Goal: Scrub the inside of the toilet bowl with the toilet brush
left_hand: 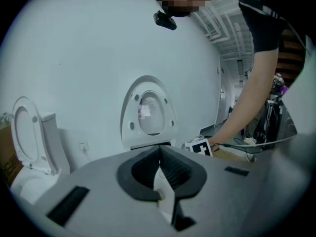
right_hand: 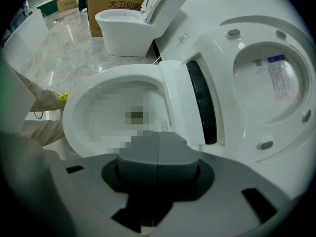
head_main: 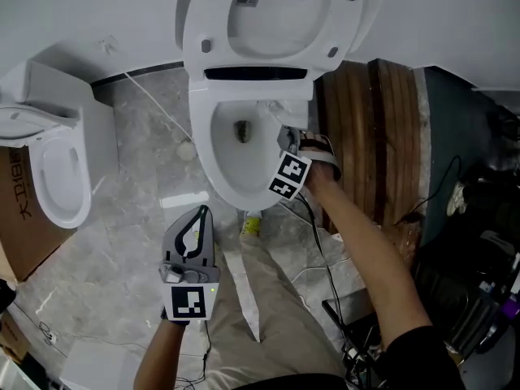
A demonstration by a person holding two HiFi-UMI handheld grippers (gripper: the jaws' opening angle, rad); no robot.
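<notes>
The white toilet bowl [head_main: 206,149] stands with its lid [head_main: 268,19] raised and a dark drain at the bottom. My right gripper [head_main: 292,139] hangs over the bowl's right rim, its marker cube toward me. In the right gripper view its grey pads [right_hand: 157,154] are pressed together, shut on the toilet brush. The brush's white bristle head [right_hand: 160,126] shows low inside the bowl [right_hand: 84,100]; the handle is hidden. My left gripper [head_main: 201,214] is held back over my lap, shut, with nothing clearly in it [left_hand: 159,154].
A second white toilet [head_main: 57,169] and a cardboard box [head_main: 20,218] stand at the left. A wooden panel [head_main: 366,128] is to the right of the bowl, with cables and dark equipment [head_main: 479,283] beyond. A small yellow item [head_main: 252,224] lies at the bowl's foot.
</notes>
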